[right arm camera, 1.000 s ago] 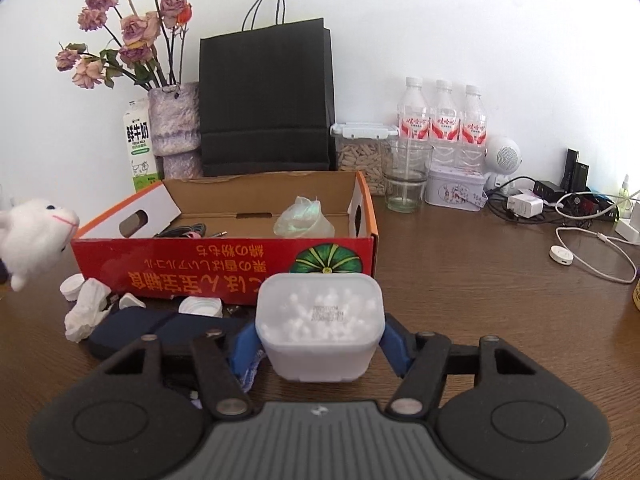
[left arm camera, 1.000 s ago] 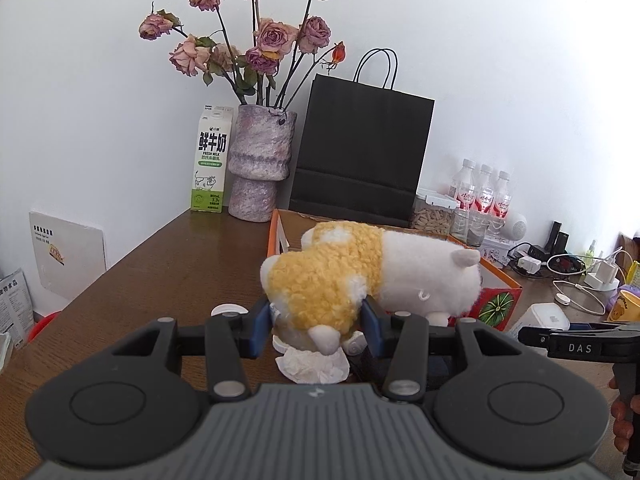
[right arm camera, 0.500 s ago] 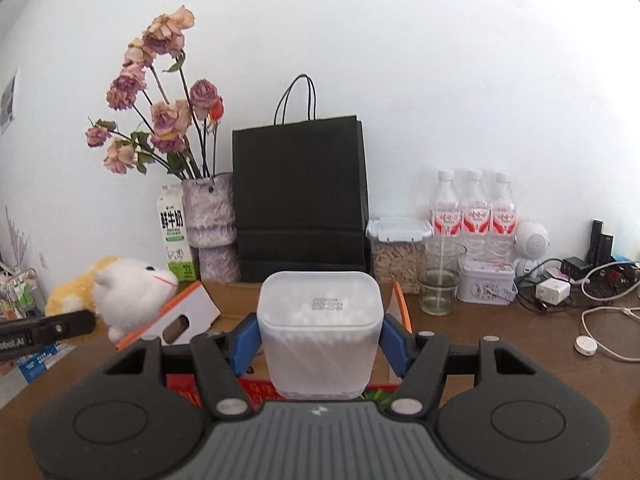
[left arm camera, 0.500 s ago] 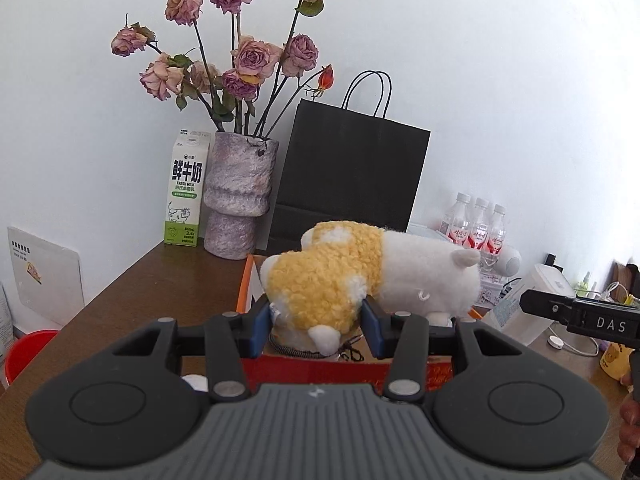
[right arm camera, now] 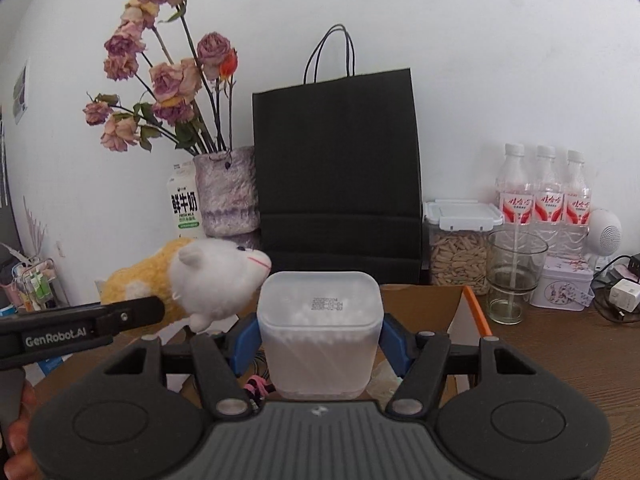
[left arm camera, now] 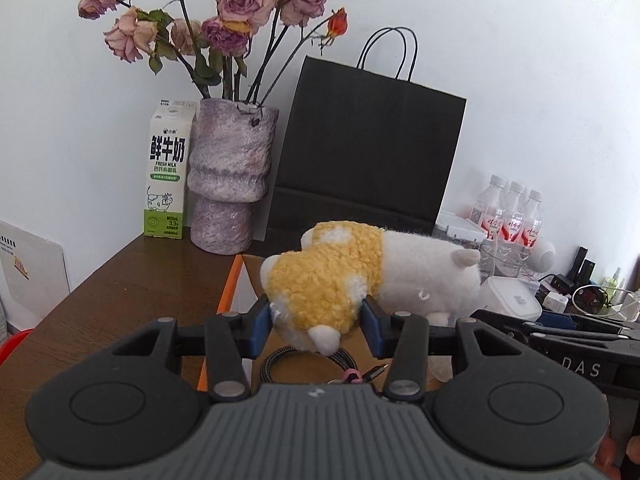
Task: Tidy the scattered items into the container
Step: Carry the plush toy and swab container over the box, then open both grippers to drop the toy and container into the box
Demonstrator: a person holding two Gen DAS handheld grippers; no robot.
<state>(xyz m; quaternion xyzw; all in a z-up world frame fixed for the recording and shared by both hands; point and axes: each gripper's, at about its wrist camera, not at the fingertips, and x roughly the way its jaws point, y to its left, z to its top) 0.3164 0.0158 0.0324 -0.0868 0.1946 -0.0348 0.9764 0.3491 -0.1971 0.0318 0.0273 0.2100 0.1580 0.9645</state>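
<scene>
My left gripper (left arm camera: 316, 330) is shut on a yellow and white plush toy (left arm camera: 340, 280), held by its yellow rear above the open cardboard box (left arm camera: 230, 284). A coiled braided cable (left arm camera: 280, 364) lies in the box below it. My right gripper (right arm camera: 318, 340) is shut on a translucent white tub of cotton swabs (right arm camera: 318, 344), held over the same cardboard box (right arm camera: 472, 308). In the right wrist view the plush toy (right arm camera: 216, 284) hangs at the left with the left gripper's black side beneath it. In the left wrist view the tub (left arm camera: 510, 300) shows past the plush at the right.
A black paper bag (left arm camera: 368, 152), a purple vase of dried roses (left arm camera: 232, 176) and a milk carton (left arm camera: 166, 184) stand at the wall behind the box. Right of the box stand a seed jar (right arm camera: 460, 248), a glass (right arm camera: 514, 280), three water bottles (right arm camera: 546, 196), a small tin (right arm camera: 566, 288) and chargers.
Both grippers have risen and moved forward from the table in front of the box to above its opening, each carrying its load. Plush and tub have come close together.
</scene>
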